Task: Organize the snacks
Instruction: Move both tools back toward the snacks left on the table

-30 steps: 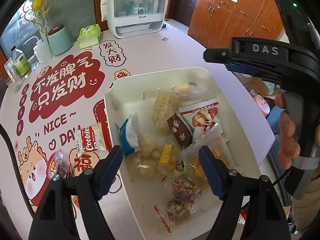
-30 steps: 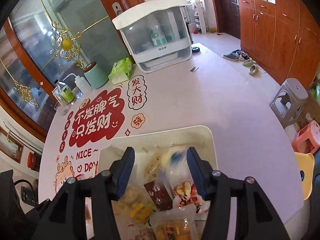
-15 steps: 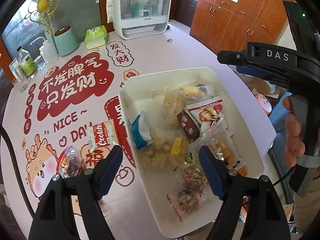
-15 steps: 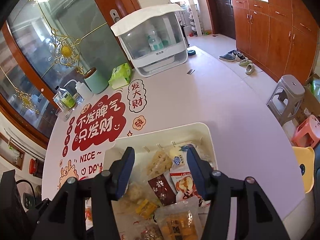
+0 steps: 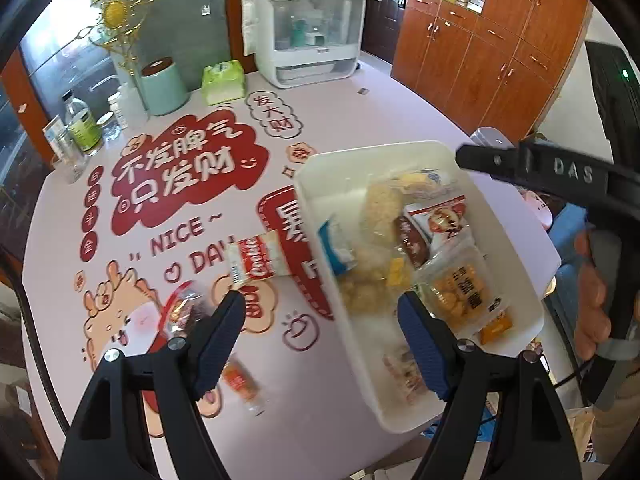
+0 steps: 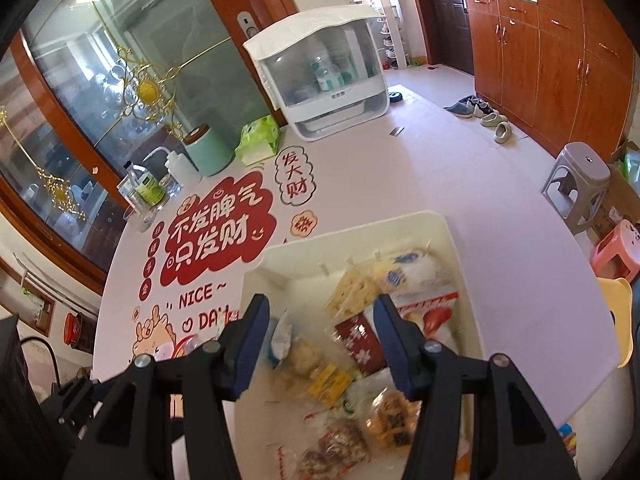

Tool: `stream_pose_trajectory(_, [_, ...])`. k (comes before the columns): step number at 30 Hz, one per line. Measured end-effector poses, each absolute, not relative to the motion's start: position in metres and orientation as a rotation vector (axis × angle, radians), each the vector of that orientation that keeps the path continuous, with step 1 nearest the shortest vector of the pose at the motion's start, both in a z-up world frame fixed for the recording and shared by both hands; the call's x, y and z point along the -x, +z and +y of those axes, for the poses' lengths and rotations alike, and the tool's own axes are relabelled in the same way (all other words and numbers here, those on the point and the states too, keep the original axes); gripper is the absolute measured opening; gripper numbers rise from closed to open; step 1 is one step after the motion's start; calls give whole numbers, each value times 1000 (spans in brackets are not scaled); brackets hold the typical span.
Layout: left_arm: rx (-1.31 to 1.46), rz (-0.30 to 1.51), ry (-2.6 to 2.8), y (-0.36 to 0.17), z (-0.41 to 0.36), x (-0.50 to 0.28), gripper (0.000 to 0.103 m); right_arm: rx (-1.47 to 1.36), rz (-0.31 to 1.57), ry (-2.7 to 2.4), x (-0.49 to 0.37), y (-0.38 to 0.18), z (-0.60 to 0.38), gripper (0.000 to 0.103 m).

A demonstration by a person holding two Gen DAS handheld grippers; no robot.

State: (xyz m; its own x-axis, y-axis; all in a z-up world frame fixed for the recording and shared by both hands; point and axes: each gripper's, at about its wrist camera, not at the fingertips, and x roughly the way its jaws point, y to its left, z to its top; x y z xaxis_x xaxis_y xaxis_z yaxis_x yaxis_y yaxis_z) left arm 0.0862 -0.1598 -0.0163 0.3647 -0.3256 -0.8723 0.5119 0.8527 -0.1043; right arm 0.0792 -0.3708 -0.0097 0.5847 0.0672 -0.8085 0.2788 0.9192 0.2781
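A white bin (image 5: 360, 152) on the printed tablecloth holds several snack packets, among them an orange cracker bag (image 5: 460, 292) and a red-and-white packet (image 5: 440, 216). Left of the bin lie a red Cookie packet (image 5: 256, 258), a clear bag of dark snacks (image 5: 184, 312) and a small orange packet (image 5: 240, 384). My left gripper (image 5: 320, 340) hangs open over the bin's left wall, nothing between its fingers. My right gripper (image 6: 324, 340) is open above the bin (image 6: 352, 232), over loose packets, gripping none. A hand (image 5: 592, 292) holds that gripper's handle at the right.
At the table's far end stand a white lidded appliance (image 5: 304, 28), a green tissue pack (image 5: 222, 80), a mint canister (image 5: 162, 88) and bottles (image 5: 82, 124). The table edge runs close behind the bin's right side. Grey (image 6: 580, 176) and pink (image 6: 616, 252) stools stand on the floor.
Both grippers have drawn back and risen a little. The left one has shifted left, so the bin now sits right of centre and the loose table packets have come into view.
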Motion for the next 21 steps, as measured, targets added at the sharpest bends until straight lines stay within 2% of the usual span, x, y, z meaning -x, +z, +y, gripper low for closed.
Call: stream_pose_trajectory(21, [-202, 1024, -377, -14, -12, -140, 78, -382, 993, -30, -88, -24, -242, 55])
